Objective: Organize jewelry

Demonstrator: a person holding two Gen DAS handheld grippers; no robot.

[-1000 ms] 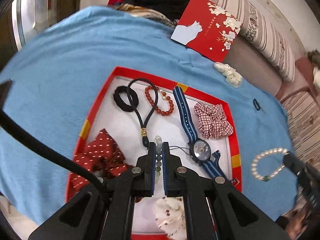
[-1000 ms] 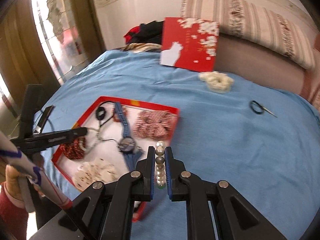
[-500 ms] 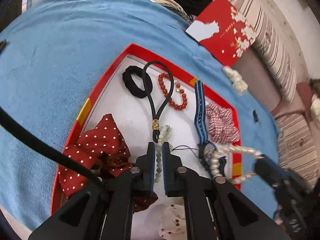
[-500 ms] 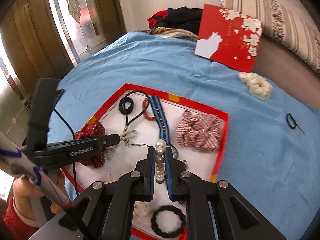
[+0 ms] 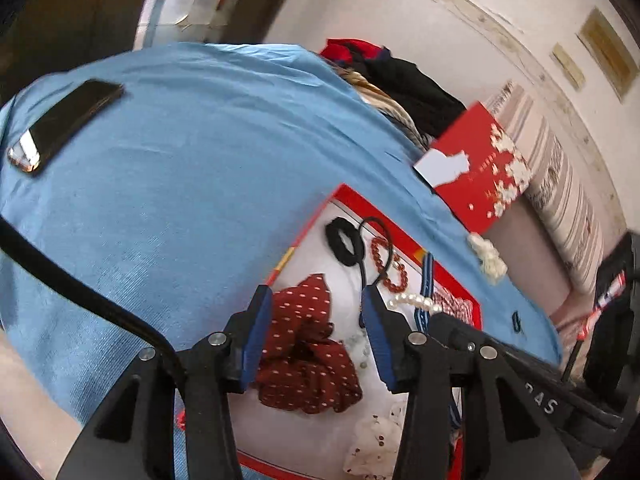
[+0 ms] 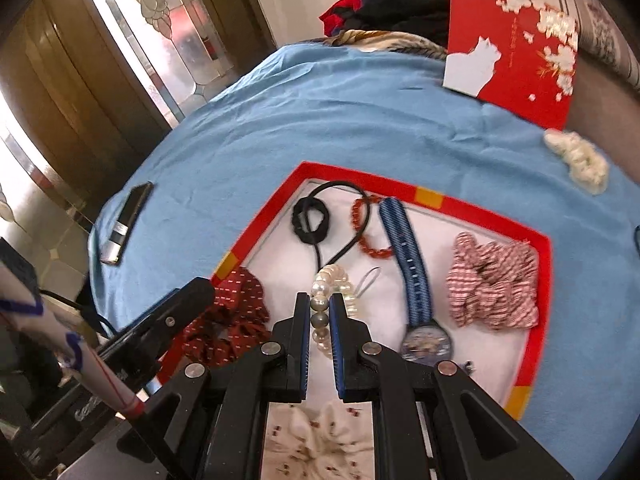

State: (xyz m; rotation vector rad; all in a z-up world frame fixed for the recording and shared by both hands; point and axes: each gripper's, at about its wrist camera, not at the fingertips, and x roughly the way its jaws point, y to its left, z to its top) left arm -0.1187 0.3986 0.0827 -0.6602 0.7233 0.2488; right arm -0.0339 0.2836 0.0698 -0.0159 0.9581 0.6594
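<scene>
A red-rimmed white tray (image 6: 538, 292) lies on the blue cloth. My right gripper (image 6: 320, 300) is shut on a white pearl bracelet (image 6: 322, 284) and holds it low over the tray's middle; the pearls also show in the left wrist view (image 5: 410, 302). My left gripper (image 5: 316, 300) is open and empty above the red dotted scrunchie (image 5: 308, 344). A pale green bead bracelet (image 5: 360, 346) lies in the tray just past the left fingers. The tray (image 5: 304, 232) also holds a black cord, a red bead bracelet (image 6: 366, 232) and a blue-strap watch (image 6: 416, 280).
A striped pink scrunchie (image 6: 492, 280), a black hair tie (image 6: 310, 220) and a white spotted scrunchie (image 6: 320, 440) lie in the tray. A phone (image 5: 64, 124) lies on the cloth at the left. A red box lid (image 6: 516, 48) and a cream scrunchie (image 6: 578, 160) sit behind.
My left gripper opened, let go of the green bead bracelet in the tray, and pulled back left. My right gripper carried the pearl bracelet further over the tray's middle.
</scene>
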